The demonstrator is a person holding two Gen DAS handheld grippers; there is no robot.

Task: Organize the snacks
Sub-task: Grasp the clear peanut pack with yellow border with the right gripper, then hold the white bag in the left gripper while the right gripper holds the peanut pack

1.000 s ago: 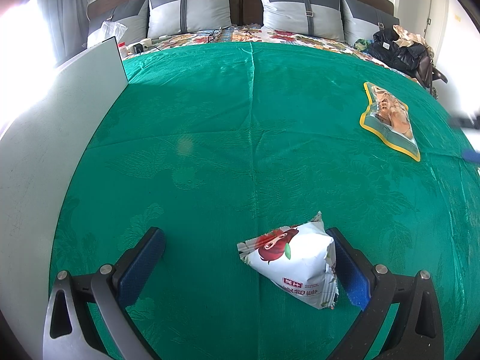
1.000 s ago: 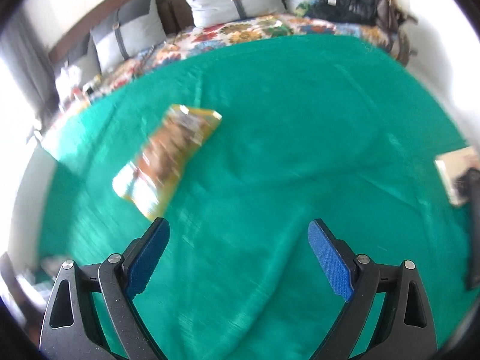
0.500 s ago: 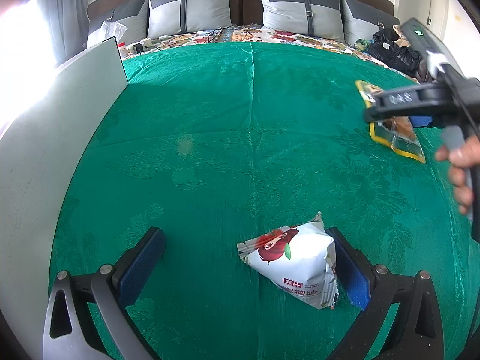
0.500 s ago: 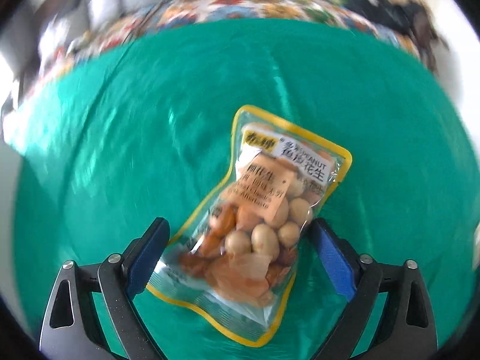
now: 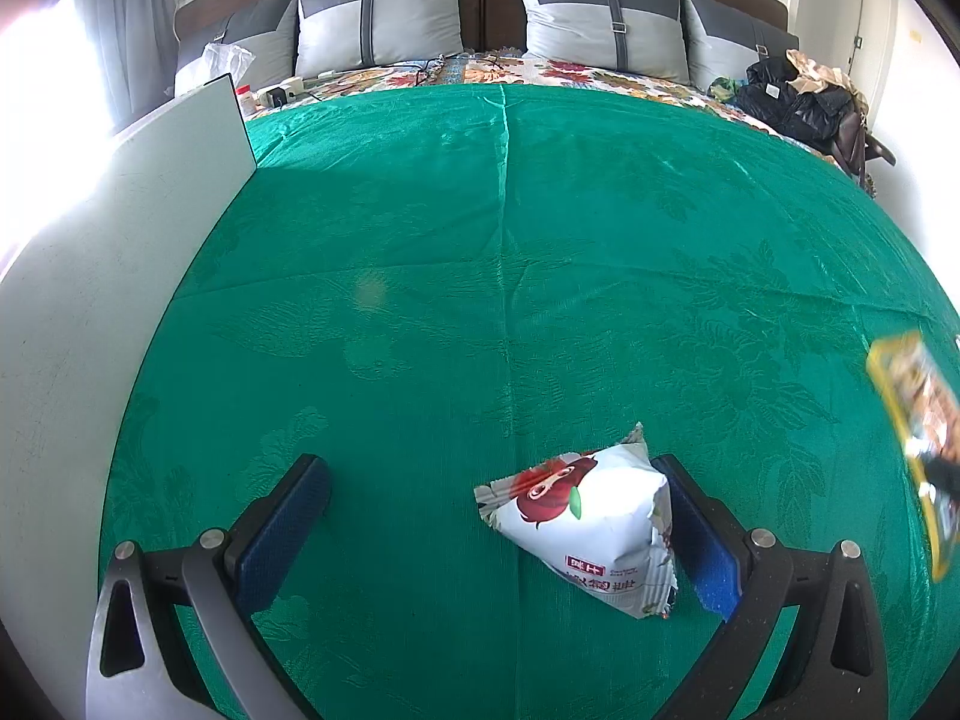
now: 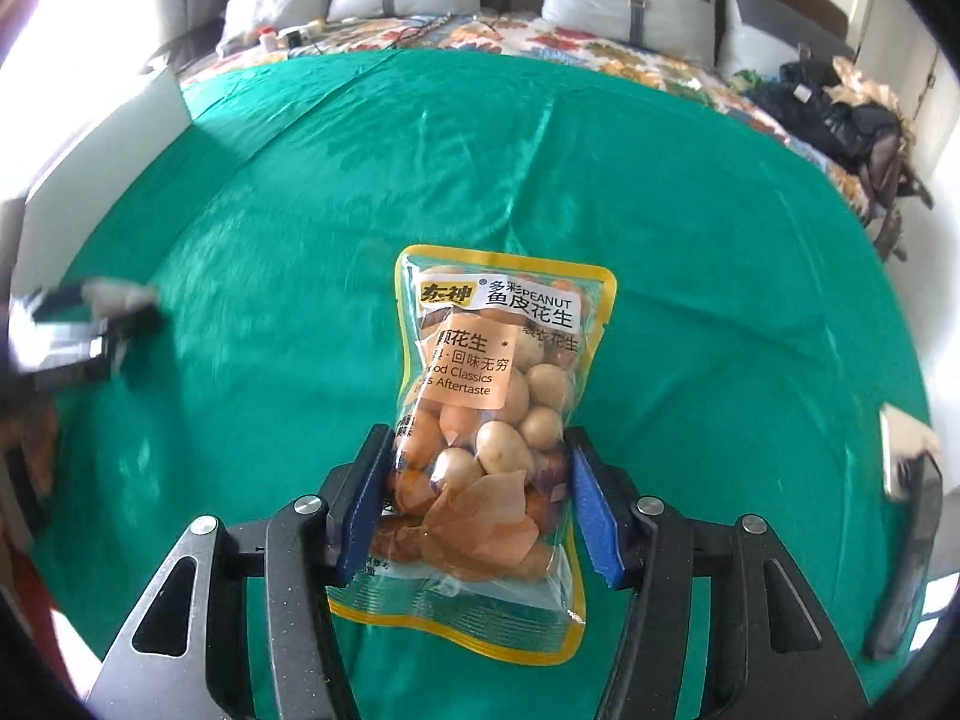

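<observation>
A clear, yellow-edged peanut packet (image 6: 486,414) stands between the blue pads of my right gripper (image 6: 477,444). Its jaws are closing and both pads press on the packet's lower sides. In the left wrist view the same packet (image 5: 918,420) shows blurred at the right edge. A white snack bag with a red fruit picture (image 5: 588,528) lies on the green bedspread (image 5: 480,300). My left gripper (image 5: 489,474) stands wide open around it, and the bag leans against the right finger (image 5: 696,534).
A white board (image 5: 90,300) stands along the left side of the bed. Grey pillows (image 5: 384,24) line the headboard, with small items on the floral sheet in front of them. Black bags and clothes (image 5: 792,102) sit at the far right. A dark flat object (image 6: 912,540) lies at the right.
My right gripper swung over the peanut packet and its jaws narrowed onto it. The packet moved from the far right of the bed toward the near right. The left gripper stayed still.
</observation>
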